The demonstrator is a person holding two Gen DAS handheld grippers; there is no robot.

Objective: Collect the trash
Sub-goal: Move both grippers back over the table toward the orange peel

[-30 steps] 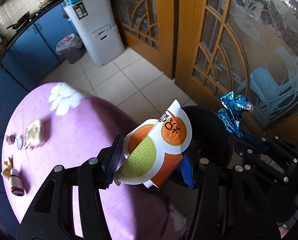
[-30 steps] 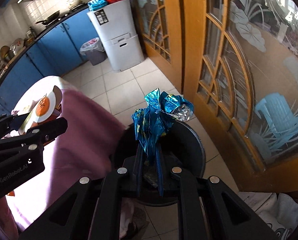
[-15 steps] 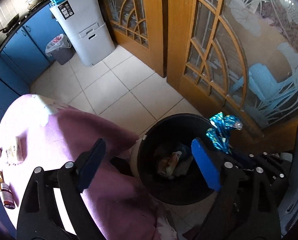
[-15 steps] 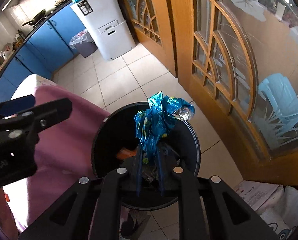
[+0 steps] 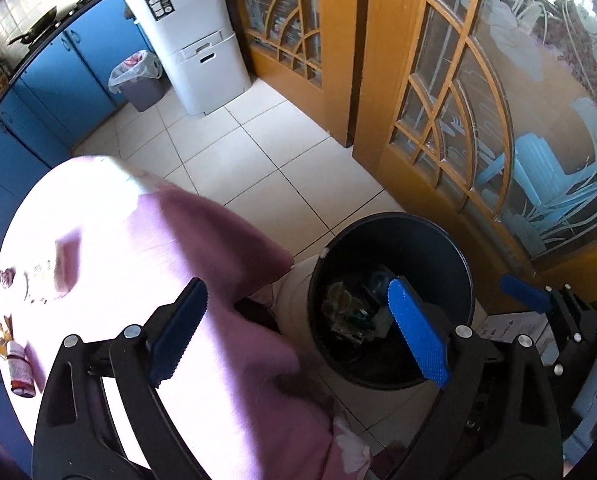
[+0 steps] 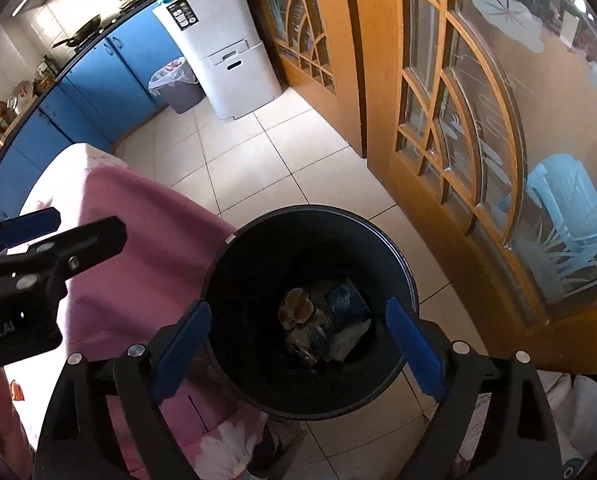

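A black bin [image 5: 394, 220] stands on the tiled floor beside the table with the pink cloth [image 5: 138, 260]. Crumpled trash [image 5: 350, 308] lies at its bottom, among it a blue foil wrapper [image 6: 342, 296]. My left gripper [image 5: 295, 286] hangs over the table edge and the bin's left rim; its jaws are opening with nothing between them. My right gripper [image 6: 298, 306] is right above the bin [image 6: 310, 210]; its jaws are also opening and hold nothing. The left gripper [image 6: 30, 224] shows at the left of the right wrist view. A small bottle [image 5: 18, 368] and scraps [image 5: 38, 276] lie on the table.
Wooden doors with frosted glass [image 5: 478, 120] stand close behind the bin. Further off are a white cabinet [image 5: 202, 48], a grey bin with a liner bag [image 5: 138, 80] and blue kitchen cupboards [image 5: 58, 80]. Papers [image 6: 570, 412] lie on the floor at the right.
The left gripper opened and let go of the orange melon packet, now out of sight. The right gripper opened and dropped the blue foil wrapper into the bin.
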